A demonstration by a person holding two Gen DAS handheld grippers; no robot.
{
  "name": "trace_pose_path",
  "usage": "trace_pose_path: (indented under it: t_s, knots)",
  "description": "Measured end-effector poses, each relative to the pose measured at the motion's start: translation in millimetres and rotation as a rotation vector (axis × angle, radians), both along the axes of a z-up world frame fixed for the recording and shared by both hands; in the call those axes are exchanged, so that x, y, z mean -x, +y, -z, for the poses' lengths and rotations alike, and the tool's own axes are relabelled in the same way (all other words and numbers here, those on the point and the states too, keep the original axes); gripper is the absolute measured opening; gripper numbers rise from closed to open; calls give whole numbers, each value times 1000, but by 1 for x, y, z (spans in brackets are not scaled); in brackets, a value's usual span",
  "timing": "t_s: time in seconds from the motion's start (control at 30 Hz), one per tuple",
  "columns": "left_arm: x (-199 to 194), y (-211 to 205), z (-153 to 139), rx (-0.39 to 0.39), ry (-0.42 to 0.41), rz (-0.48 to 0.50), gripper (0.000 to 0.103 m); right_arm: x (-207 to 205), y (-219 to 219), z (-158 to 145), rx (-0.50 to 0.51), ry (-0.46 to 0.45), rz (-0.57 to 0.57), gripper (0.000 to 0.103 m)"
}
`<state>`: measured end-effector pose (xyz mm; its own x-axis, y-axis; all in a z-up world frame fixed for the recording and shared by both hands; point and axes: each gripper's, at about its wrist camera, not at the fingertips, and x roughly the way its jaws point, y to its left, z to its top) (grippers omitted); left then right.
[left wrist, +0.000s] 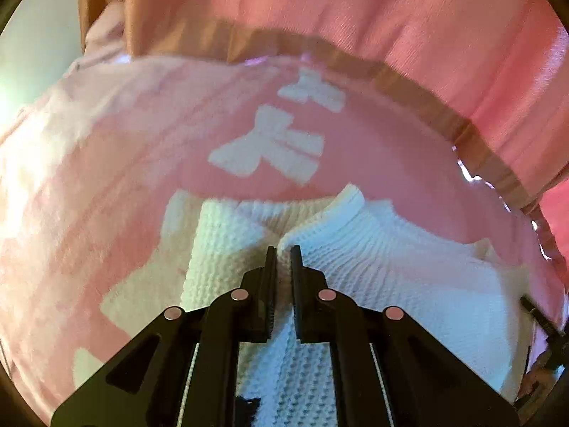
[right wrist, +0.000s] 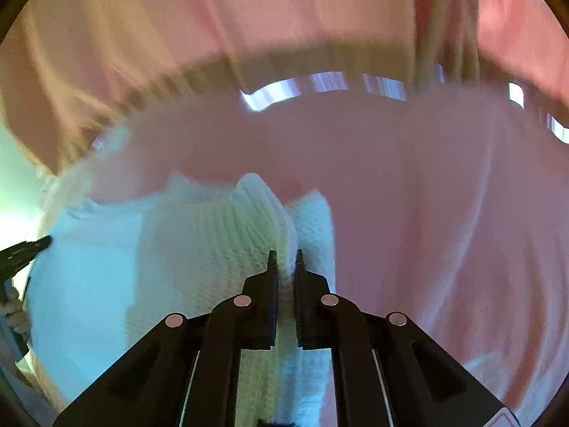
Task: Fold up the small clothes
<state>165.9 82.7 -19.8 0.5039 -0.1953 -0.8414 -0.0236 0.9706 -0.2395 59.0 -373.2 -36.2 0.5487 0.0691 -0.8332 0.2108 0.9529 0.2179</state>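
Knitwear occupies the lower centre of both wrist views: a white waffle-knit garment (left wrist: 409, 284) with a ribbed band, lying over a pink cloth (left wrist: 391, 163) that carries white bow-shaped patches (left wrist: 274, 146). In the left wrist view, the left gripper (left wrist: 283, 254) sits at lower centre with its fingers drawn close together, and a raised ridge of the white knit is pinched between them; the fabric runs on down between the black finger blocks toward the bottom edge of the frame. A ribbed corner of the garment stands up just above and right of the fingertips. At the far right edge of this view a black tool part shows, blurred, most likely the other gripper. In the right wrist view, the right gripper (right wrist: 284, 259) likewise holds its fingers nearly together on a standing fold of the same white garment (right wrist: 199, 242), whose ribbed section rises directly above the fingertips. The rest of the knit spreads to the left half of that frame, tinted bluish by the light. At the left edge a black tool tip and part of a hand appear, both partly cut off. Pink cloth (right wrist: 444, 195) fills the right half, and pink drapery (right wrist: 284, 10) hangs across the upper part, badly blurred.
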Motion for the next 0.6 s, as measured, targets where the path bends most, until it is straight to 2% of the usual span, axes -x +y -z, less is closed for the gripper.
trace_pose_path:
  t_s: [0.1,0.17,0.27,0.37,0.43,0.5,0.53,0.6]
  knots:
    - [2,3,-3,10,-5,-4,7,1,6,-16,38,-26,-12,7]
    - [2,2,-2,7,-5,-4,7,2,7,-21,10,-30,-14,8]
    - [4,-2,-6,-3,-18,15,11,6,8,-27,-4,-30,-8,15]
    - [12,1,-10,49,-26,26,14,24,6,-34,-70,-43,-10,20]
    - [21,9,-12,84,-16,19,24,36,10,-35,-111,-43,-15,31]
    - [35,20,-15,147,-4,6,36,54,16,-39,-129,-41,-27,36]
    - [40,21,-17,159,-10,5,39,63,19,-41,-123,-49,-23,39]
    - [59,27,-23,162,-34,-2,51,85,26,-41,-130,-52,-11,40]
